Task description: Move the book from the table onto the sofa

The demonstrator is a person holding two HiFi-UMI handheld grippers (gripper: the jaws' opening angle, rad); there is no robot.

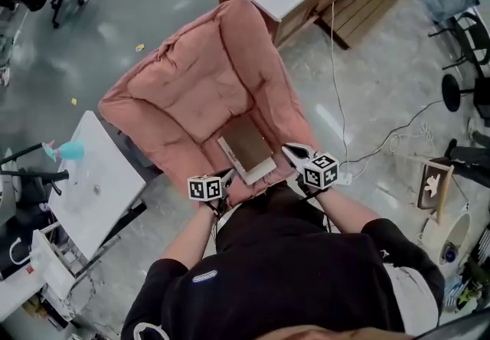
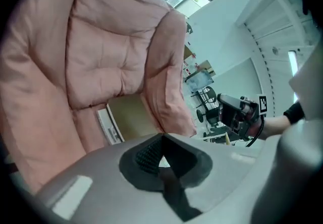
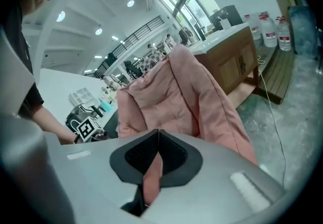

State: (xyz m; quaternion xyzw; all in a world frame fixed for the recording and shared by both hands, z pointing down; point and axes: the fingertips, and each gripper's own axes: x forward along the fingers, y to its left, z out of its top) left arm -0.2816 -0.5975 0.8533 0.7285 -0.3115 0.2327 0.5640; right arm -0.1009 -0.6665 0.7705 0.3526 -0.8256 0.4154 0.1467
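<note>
Book [image 1: 249,147] lies on the pink sofa [image 1: 191,78], near the seat's front edge. Left gripper [image 1: 227,177] and right gripper [image 1: 295,153] hover at that edge, both clenched and empty. A stray knock might slide it off.

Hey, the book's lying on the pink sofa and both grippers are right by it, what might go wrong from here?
The book lies near the front edge of the sofa seat, so it may slide off the soft cushion.
The right gripper sits close to the book's corner; a careless move might nudge it.
A white cable runs along the floor beside the sofa, a possible trip hazard.
</note>
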